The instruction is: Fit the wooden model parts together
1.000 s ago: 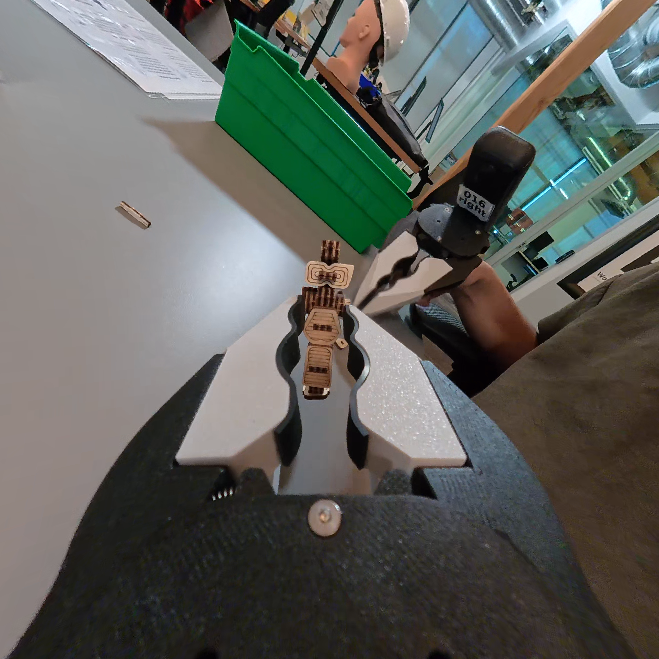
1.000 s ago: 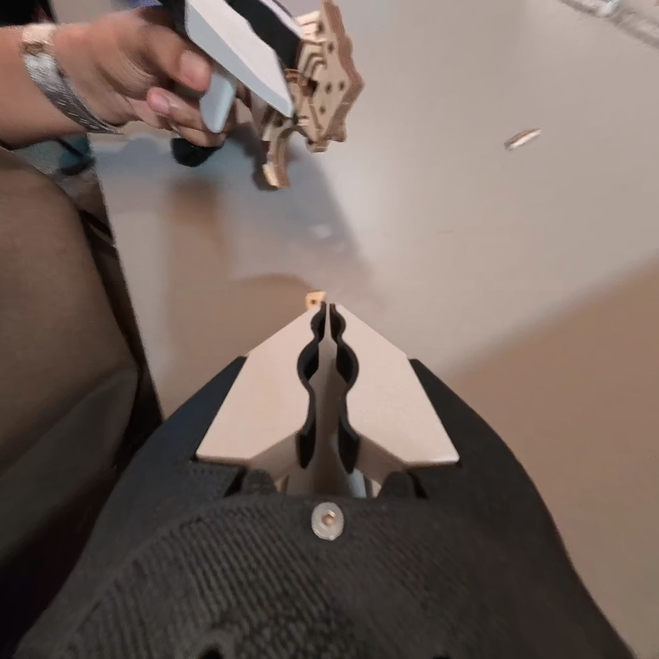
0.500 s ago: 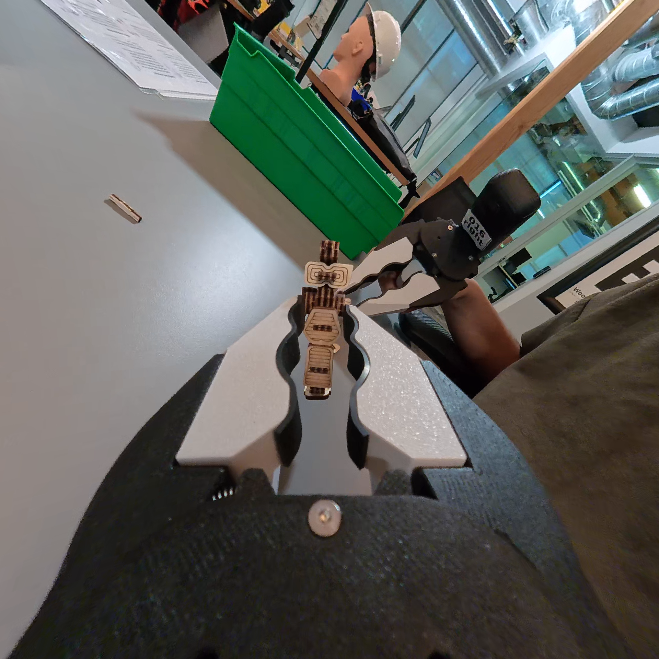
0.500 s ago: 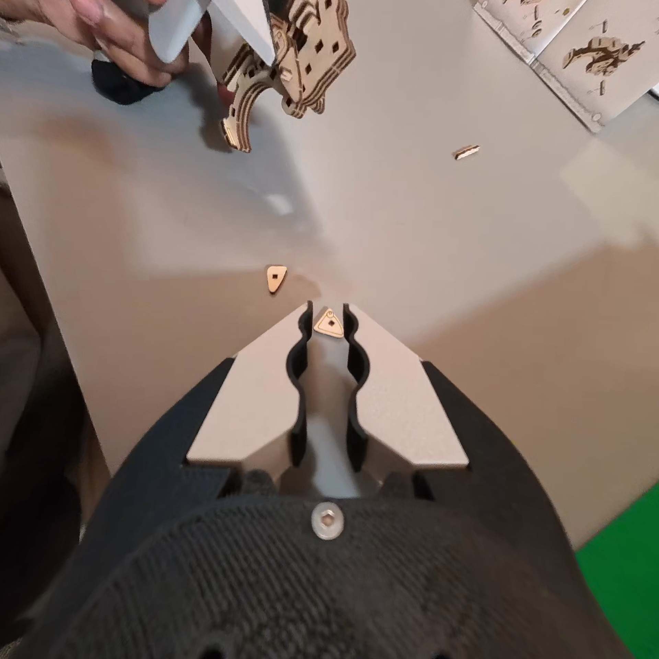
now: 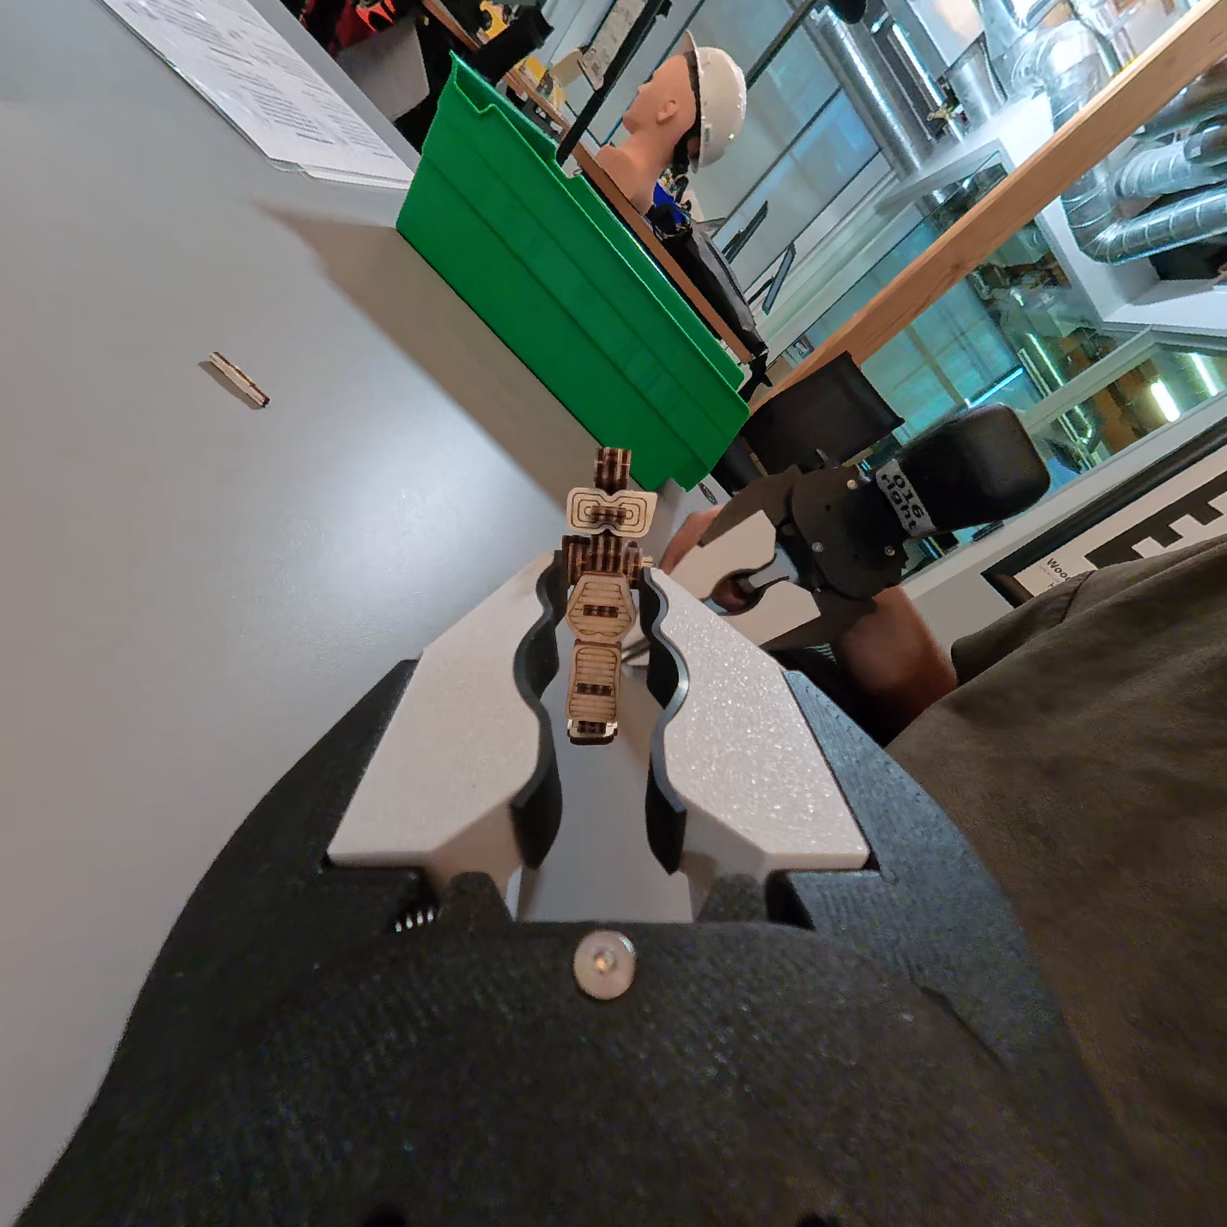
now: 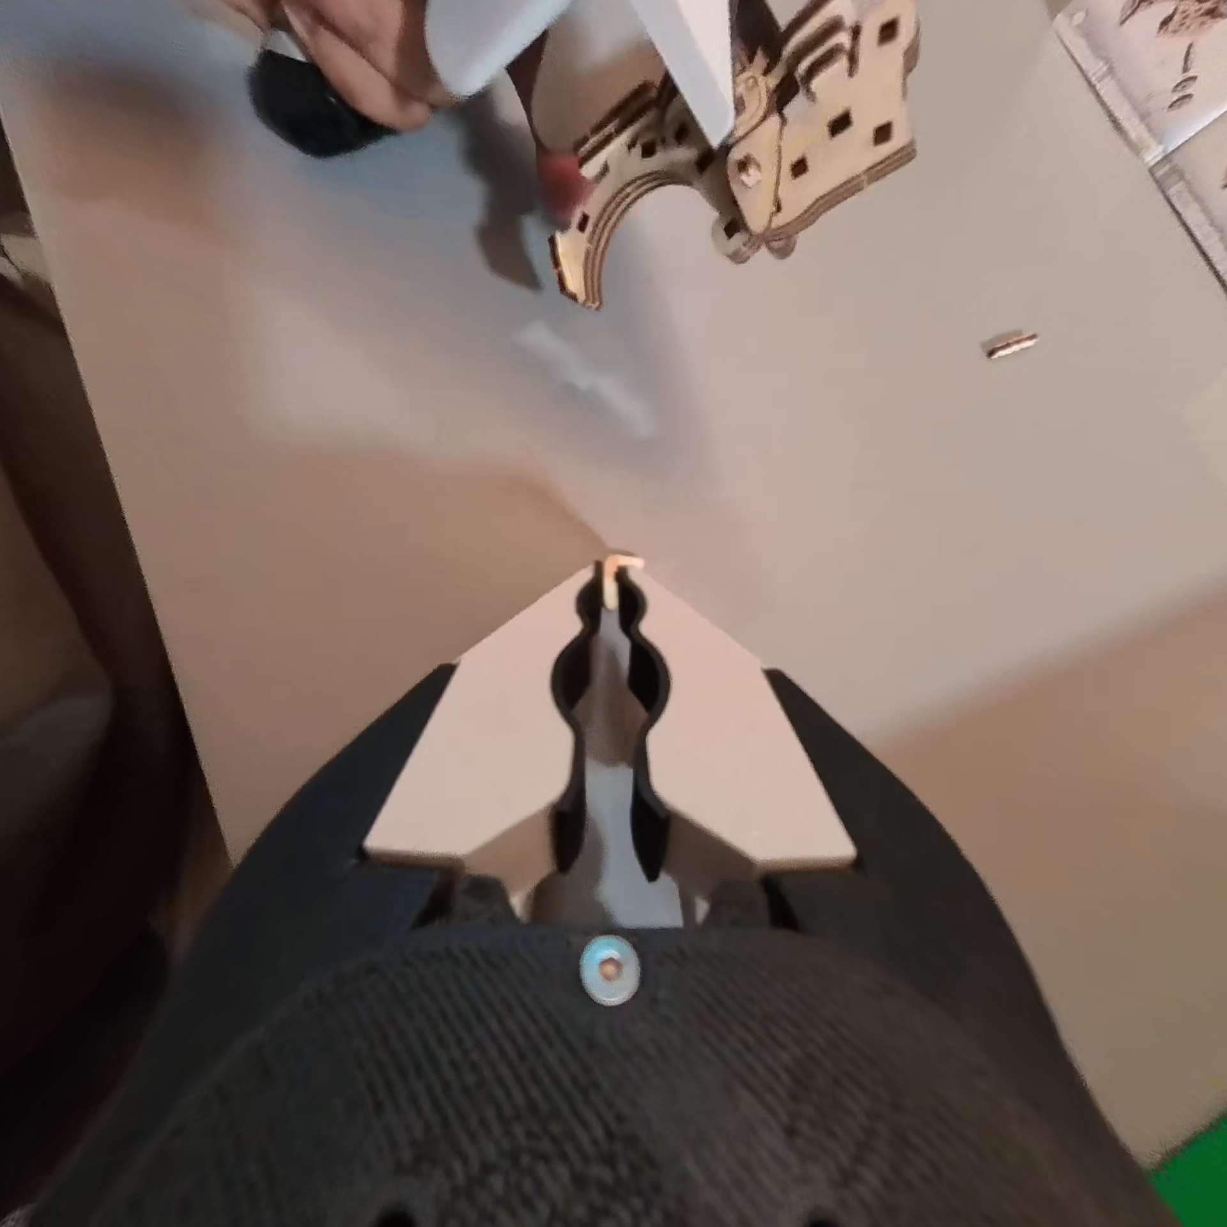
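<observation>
My left gripper [image 5: 601, 571] is shut on a partly built wooden model [image 5: 597, 617], held upright at the fingertips above the grey table [image 5: 199, 597]. The right wrist view shows that model [image 6: 797, 139] from the side, with a curved layered leg and square holes, clamped in the left gripper [image 6: 704, 86] at the top. My right gripper [image 6: 614, 577] is shut on a small wooden piece [image 6: 616, 572] at its tips, low over the table [image 6: 863, 465]. The right gripper [image 5: 737, 564] shows just right of the model in the left wrist view.
A small loose wooden strip [image 5: 239, 380] lies on the table, also in the right wrist view [image 6: 1009, 345]. A green bin [image 5: 564, 299] stands at the table's far side, a paper sheet [image 5: 265, 86] beside it. Part sheets [image 6: 1162, 80] lie at the top right. The left gripper's tips are roughly 10 cm from the right gripper's.
The right gripper was open around a small triangular piece on the table half a second ago; now it is shut on a small piece. The left gripper holds the model steady.
</observation>
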A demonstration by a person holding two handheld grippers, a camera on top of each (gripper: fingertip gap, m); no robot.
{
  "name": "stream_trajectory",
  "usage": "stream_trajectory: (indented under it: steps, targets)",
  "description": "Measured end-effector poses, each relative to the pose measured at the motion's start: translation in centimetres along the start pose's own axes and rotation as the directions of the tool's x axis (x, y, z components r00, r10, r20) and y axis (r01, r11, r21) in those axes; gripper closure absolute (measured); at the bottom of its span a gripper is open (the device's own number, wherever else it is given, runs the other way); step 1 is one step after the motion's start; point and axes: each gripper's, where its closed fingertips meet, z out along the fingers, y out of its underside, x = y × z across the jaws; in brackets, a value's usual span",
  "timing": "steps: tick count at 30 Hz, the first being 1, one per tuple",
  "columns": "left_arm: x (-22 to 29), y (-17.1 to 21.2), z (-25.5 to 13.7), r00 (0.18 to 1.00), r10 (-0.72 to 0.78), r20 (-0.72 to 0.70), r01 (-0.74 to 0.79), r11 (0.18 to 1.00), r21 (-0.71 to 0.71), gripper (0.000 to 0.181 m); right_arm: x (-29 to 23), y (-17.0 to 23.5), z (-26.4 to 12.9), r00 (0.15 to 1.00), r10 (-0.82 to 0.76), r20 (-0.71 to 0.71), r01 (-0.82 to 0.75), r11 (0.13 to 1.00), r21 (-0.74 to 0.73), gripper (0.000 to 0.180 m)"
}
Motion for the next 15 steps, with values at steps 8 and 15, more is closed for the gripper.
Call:
stream_trajectory:
  steps: [8,15]
  targets:
    - [-0.1,-0.2,-0.1,1.000,-0.023,-0.010,0.023,1.000,0.011,0.162,2.6,-0.4,-2.4,0.995,0.017,-0.098,-0.012,0.999,0.051,0.180]
    - [-0.2,-0.2,-0.1,0.999,-0.032,-0.013,0.033,0.999,0.011,0.163,0.9,-0.8,-0.5,0.996,0.080,-0.025,-0.079,0.996,0.051,0.161]
